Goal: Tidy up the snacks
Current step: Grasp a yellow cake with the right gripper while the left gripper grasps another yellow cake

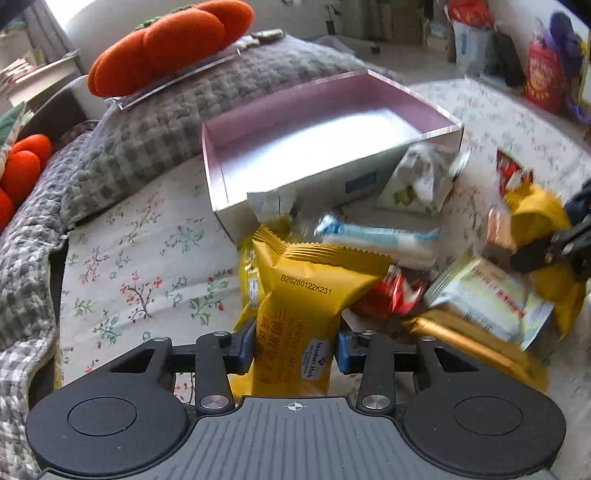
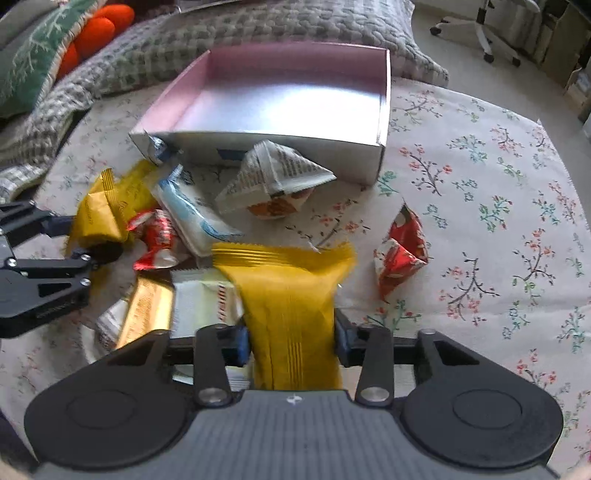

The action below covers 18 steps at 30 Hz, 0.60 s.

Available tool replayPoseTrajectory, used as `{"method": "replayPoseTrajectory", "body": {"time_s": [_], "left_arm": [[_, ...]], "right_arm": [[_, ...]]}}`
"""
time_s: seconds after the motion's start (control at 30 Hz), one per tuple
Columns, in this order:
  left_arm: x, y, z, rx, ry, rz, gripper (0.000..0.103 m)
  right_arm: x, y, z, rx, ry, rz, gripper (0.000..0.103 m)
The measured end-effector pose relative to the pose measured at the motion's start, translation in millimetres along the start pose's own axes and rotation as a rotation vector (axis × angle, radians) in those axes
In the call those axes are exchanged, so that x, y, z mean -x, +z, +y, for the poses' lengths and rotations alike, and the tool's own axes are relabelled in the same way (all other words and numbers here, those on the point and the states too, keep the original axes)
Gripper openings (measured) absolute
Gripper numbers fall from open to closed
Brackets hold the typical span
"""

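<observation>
My left gripper (image 1: 295, 349) is shut on a yellow Member's Mark snack pack (image 1: 306, 295), held above the snack pile. My right gripper (image 2: 291, 341) is shut on another yellow snack pack (image 2: 291, 295). An empty box with a pink inside (image 1: 314, 136) lies on the bed just beyond the pile; it also shows in the right wrist view (image 2: 288, 96). The pile holds a blue-white pack (image 2: 192, 214), a red pack (image 2: 159, 240), a gold pack (image 2: 147, 310) and a printed white pouch (image 2: 273, 177). The left gripper shows at the left of the right wrist view (image 2: 88, 254).
A loose red pack (image 2: 402, 251) lies apart on the floral sheet (image 2: 480, 184), right of the pile. A grey checked blanket (image 1: 140, 140) and orange cushions (image 1: 166, 40) lie behind the box. An office chair base (image 2: 480, 33) stands on the floor beyond the bed.
</observation>
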State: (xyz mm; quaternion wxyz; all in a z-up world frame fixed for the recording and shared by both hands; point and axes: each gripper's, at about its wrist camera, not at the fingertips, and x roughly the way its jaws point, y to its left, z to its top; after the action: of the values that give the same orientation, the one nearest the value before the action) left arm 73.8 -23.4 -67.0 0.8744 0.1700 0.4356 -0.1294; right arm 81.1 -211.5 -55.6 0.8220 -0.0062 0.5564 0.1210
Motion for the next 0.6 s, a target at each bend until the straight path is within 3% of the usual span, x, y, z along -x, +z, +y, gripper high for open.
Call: {"method": "replayPoseTrajectory", "body": {"time_s": [0.43,0.6], "left_arm": [[25,11,-2,0.111,-0.026,-0.069,0.037],[41,16,25,0.267,-0.096,-0.153,0.037]], "right_arm": [[16,4,-6,-0.055,0.045,-0.095,0.033],[27,11,-12,-0.100,0.071,-0.172,0.033]]}}
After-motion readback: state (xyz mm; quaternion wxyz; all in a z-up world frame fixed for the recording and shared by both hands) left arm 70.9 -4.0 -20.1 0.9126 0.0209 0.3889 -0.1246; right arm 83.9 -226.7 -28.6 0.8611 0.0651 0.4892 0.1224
